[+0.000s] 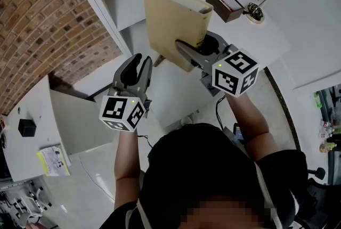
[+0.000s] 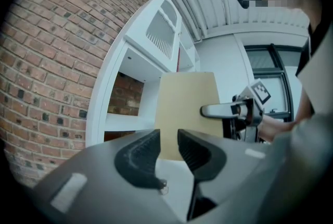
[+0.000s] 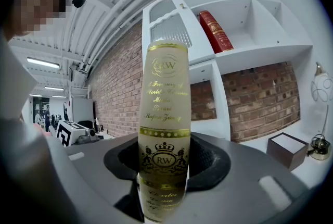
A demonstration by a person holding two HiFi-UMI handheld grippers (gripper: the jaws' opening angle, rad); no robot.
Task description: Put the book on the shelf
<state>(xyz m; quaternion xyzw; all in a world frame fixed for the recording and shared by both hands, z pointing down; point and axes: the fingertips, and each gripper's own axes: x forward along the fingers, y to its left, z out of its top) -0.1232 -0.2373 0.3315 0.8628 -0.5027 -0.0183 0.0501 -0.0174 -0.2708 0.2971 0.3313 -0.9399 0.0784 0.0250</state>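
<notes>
**Book raised toward white shelf**

The right hand-held gripper (image 1: pixel 191 47) pinches the tan book (image 1: pixel 171 20) across its covers, upright at upper centre, apparently ready to slot into the shelf (image 3: pixel 270 53). The left hand-held gripper (image 1: pixel 139 61), slightly spread and empty, hovers lower left.

Spine script on the book (image 3: pixel 165 113) is unreadably blurred.

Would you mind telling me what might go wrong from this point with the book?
Only the right gripper holds the tall cream book, clamped low on its spine, so it might pivot or slip; the left gripper is empty. In the white shelf, a red book leans and could topple if nudged.
</notes>
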